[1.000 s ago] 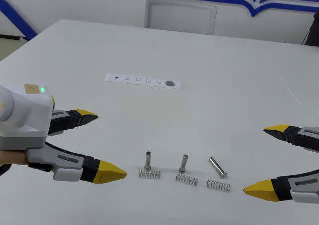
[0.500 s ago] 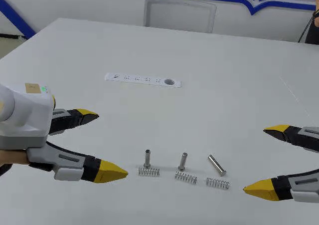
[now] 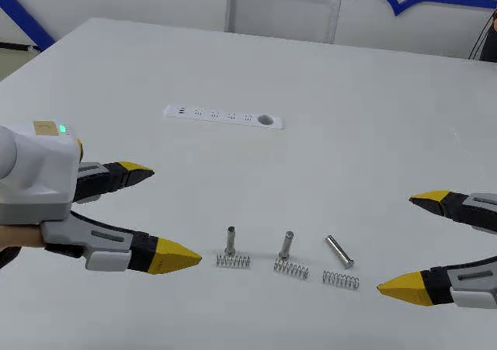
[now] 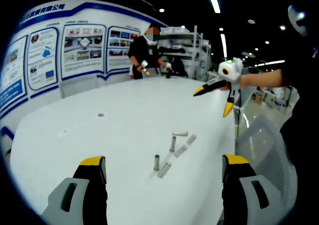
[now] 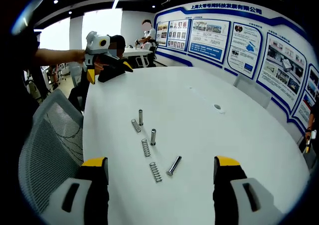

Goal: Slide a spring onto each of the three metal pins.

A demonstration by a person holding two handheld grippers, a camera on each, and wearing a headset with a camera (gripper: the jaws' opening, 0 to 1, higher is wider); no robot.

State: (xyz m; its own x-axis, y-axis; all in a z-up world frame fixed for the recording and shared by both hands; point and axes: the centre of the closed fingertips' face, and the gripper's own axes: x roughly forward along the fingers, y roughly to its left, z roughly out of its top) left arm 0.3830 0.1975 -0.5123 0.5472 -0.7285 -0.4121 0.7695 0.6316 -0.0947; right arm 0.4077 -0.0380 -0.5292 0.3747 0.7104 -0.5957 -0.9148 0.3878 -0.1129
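Observation:
Three metal pins rest on the white table: the left pin and the middle pin stand upright, the right pin lies on its side. A spring lies just in front of each: left spring, middle spring, right spring. My left gripper hangs open to the left of the row. My right gripper hangs open to the right. The pins and springs lie ahead of the left gripper; the right gripper faces a spring and the lying pin.
A white power strip lies further back on the table. A grey chair stands at the far edge. A mesh chair is beside the table. People stand in the background of the gripper views.
The head camera has tilted slightly, so the table shifts in view. Both grippers stay open at about the same places; pins and springs have not moved.

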